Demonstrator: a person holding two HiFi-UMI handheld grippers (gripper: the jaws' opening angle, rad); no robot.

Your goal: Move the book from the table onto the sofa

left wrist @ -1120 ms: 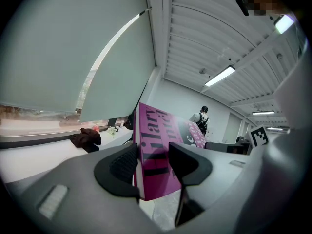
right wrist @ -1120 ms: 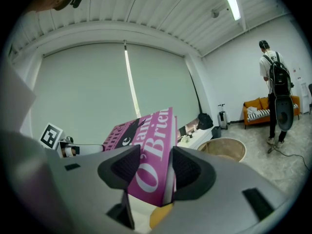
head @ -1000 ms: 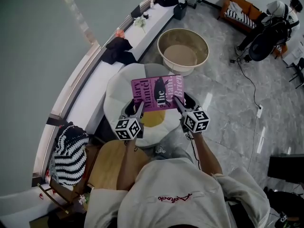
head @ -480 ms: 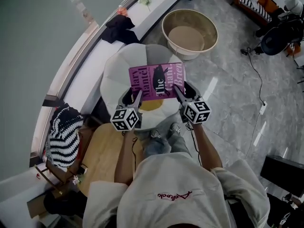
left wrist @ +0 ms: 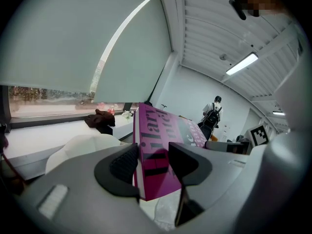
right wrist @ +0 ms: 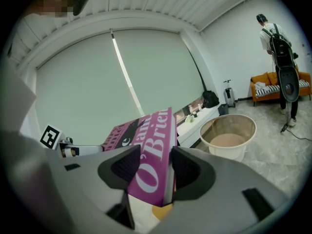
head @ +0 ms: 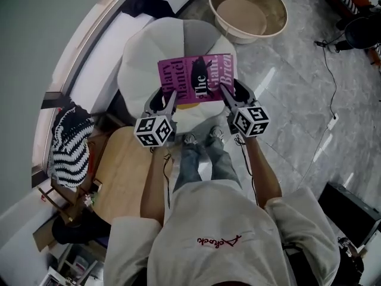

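The magenta book (head: 197,78) with white and black lettering is held flat in the air above the white flower-shaped sofa cushion (head: 146,58). My left gripper (head: 168,102) is shut on its near left corner and my right gripper (head: 227,94) is shut on its near right corner. In the left gripper view the book (left wrist: 158,150) stands edge-on between the black jaw pads. The right gripper view shows the book (right wrist: 148,147) pinched near its lower corner, cover facing left. A round wooden table (head: 125,177) lies below and to the left.
A large beige tub (head: 249,9) stands on the marble floor beyond the cushion. A striped black-and-white bag (head: 68,145) sits left of the table. A white window ledge (head: 95,70) runs along the left. A person (right wrist: 275,43) with a backpack stands far right.
The book and both grippers have moved farther out over the white cushion, away from the wooden table. My view has shifted forward; the tub sits closer to the top edge.
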